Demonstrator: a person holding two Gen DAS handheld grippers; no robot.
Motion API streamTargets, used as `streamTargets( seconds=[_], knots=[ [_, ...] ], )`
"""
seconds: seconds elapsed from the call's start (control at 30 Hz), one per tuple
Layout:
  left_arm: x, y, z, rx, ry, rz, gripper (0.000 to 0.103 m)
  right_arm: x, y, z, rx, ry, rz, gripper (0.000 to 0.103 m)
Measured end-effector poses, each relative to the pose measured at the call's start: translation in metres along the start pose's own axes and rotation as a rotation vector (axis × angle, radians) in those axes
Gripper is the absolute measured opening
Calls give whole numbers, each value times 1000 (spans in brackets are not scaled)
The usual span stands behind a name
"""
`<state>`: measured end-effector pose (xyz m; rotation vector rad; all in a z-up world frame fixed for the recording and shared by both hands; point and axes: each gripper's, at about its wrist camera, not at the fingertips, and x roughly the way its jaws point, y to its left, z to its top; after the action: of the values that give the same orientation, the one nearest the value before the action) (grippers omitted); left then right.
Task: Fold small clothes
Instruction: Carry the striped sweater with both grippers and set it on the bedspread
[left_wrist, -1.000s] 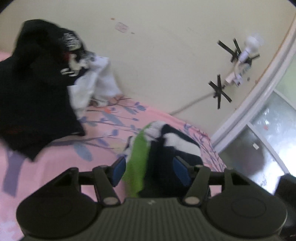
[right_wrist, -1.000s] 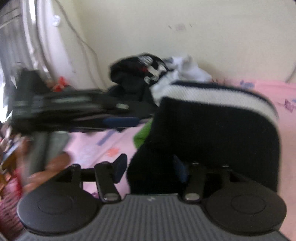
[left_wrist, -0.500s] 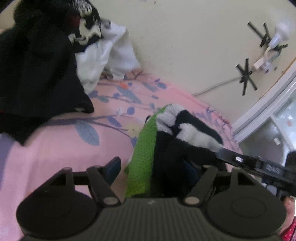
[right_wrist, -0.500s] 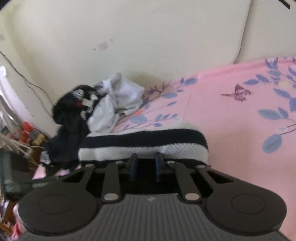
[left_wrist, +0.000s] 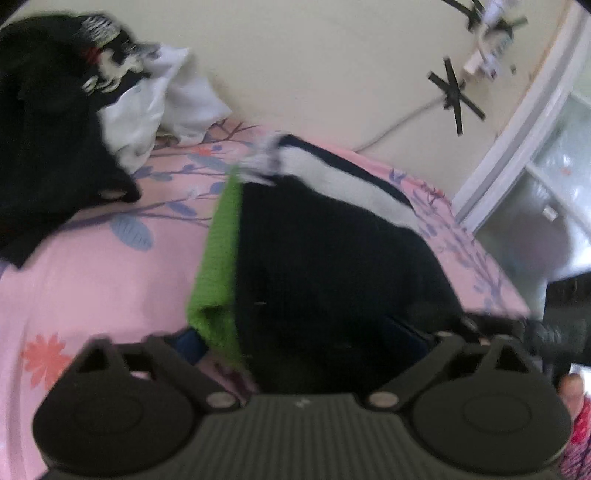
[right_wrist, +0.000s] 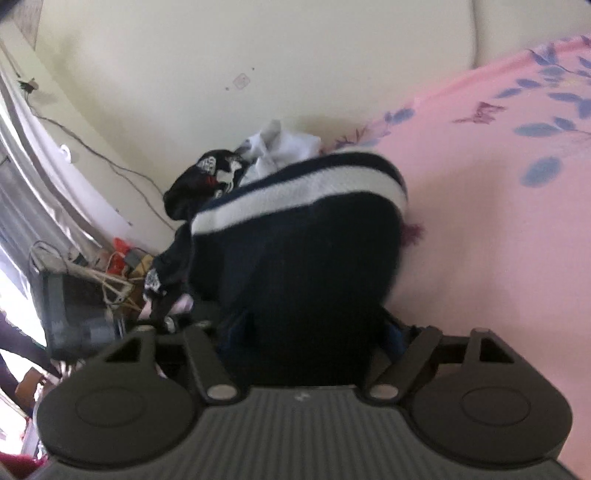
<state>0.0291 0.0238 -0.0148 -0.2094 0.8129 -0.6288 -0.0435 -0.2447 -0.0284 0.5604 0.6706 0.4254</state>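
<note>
A small dark navy knit garment (left_wrist: 332, 266) with a white stripe and a green panel (left_wrist: 216, 273) lies on the pink floral bed sheet (left_wrist: 92, 280). It fills the space between my left gripper's (left_wrist: 299, 343) open jaws, and cloth hides the right fingertip. In the right wrist view the same garment (right_wrist: 306, 258) bulges up between my right gripper's (right_wrist: 317, 328) open jaws, with its white stripe (right_wrist: 295, 188) on top. Both fingertips there are mostly buried in cloth.
A pile of black and white clothes (left_wrist: 74, 122) sits at the back left against the cream wall; it also shows in the right wrist view (right_wrist: 221, 173). A window frame (left_wrist: 517, 122) and taped cable are at the right. Clutter (right_wrist: 103, 273) lies beside the bed.
My right gripper was shut on the garment half a second ago and has opened wide around it. My left gripper has pushed forward over the garment, which now fills its view.
</note>
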Motion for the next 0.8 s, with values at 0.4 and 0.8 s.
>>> streamTargets(
  seconds=[0.4, 0.8],
  knots=[
    [140, -169, 147, 174, -44, -131, 56, -116, -100, 113, 18, -379, -132, 38],
    [306, -210, 149, 162, 20, 7, 91, -126, -224, 140, 184, -509, -563, 64]
  ],
)
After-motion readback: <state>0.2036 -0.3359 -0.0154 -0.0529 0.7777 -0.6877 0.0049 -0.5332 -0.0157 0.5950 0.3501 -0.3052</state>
